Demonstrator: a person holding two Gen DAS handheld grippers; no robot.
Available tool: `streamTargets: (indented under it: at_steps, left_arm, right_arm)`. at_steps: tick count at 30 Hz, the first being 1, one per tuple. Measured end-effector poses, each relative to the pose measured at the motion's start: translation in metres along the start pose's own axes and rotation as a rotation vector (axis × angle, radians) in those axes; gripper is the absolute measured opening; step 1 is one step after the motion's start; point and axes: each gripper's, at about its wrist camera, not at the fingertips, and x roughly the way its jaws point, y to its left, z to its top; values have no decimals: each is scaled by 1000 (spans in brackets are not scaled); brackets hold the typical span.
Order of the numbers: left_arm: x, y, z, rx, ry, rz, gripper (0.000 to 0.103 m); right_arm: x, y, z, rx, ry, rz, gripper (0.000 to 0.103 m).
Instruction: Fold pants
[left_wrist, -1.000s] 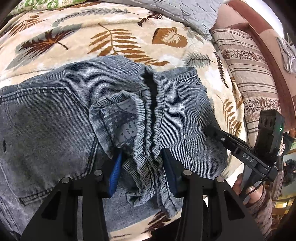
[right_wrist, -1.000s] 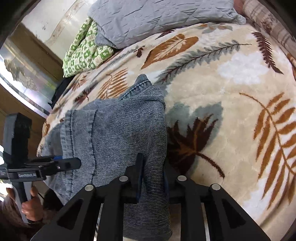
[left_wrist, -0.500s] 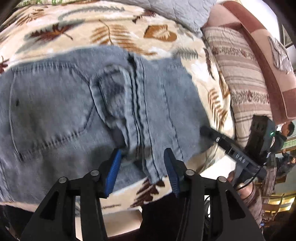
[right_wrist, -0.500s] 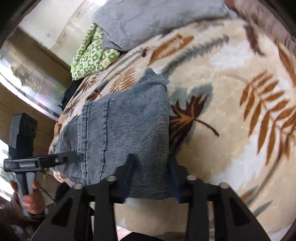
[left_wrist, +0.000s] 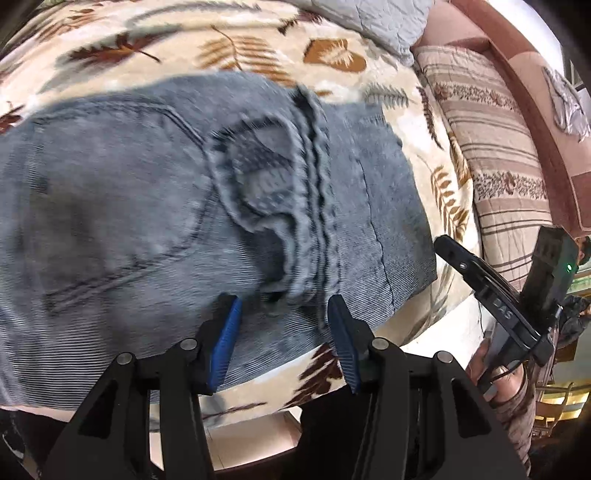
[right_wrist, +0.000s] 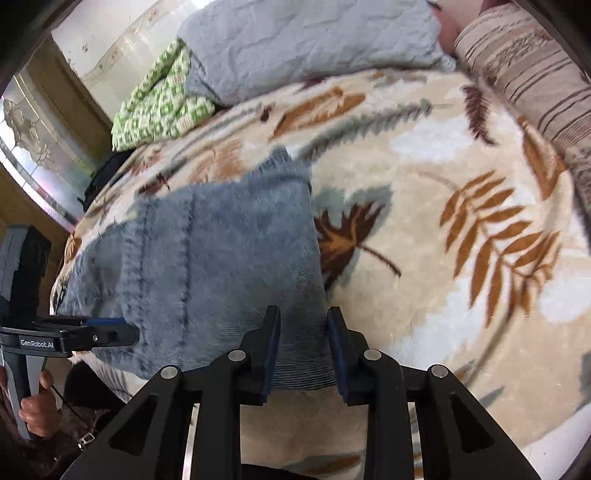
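You are holding your left hand-held gripper (left_wrist: 282, 328) released, its two blue pads (left_wrist: 224, 341) standing apart just above the near edge of the pants (left_wrist: 122, 206), with nothing between them. The bunched waistband (left_wrist: 314, 206) is lying right in front of the gap, not pinched. The pants are lying folded on the bed, on the leaf-print blanket (left_wrist: 258, 48), close to the bed's near edge; a back pocket seam is showing on the left part of the denim, though the view is blurred.

You are keeping your right hand-held gripper (right_wrist: 301, 347) released too: the fingers are parted over the near right corner of the pants (right_wrist: 221, 258), and the denim edge is showing in the gap without being clamped. Whether the pads are touching the cloth cannot be told.

In the left wrist view, your right hand-held gripper (left_wrist: 443, 245) is sitting just beside the right edge of the pants. In the right wrist view, your left hand-held gripper (right_wrist: 122, 330) is sitting at the left edge of the denim.

A grey quilt (right_wrist: 303, 44) and a green patterned cloth (right_wrist: 159, 107) are lying at the far side of the bed, and a striped pillow (left_wrist: 498, 147) is lying to the right.
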Motion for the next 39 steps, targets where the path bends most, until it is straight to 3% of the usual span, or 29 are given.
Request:
streamTargets:
  at_steps: [4,8,14,19,25,30,35,39]
  left_arm:
    - [-23,28,1,-34,-2,-35,55]
    - [-55,71,0,-89,-34,-53,57]
    - [-113,157,5,-204,-118,-84,61]
    - [-138,217,14,-269,-144,-104,67]
    - [-131,273,31,-341,-92,-166,70]
    - [-120,299,50,-363,-53,-210,73]
    - [-99,301,68,-316,25,-220,75]
    - [-90,288,82,-246,38,-222,85]
  right_arm:
    - [-16,45,3,-104,-48,23,47]
    - [-11,113,-2,-265,-51,42,54]
    - [19,223,-35,-531,-27,51,56]
    - [38,297,-73,-716,-40,50,60]
    - [55,361,-112,-915,-92,-35,70]
    - [75,402,-135,-1029,-110,-92,76]
    - [97,421,-144,-1065,-93,-154,80]
    - [116,429,-153,-1111,-100,-245,80]
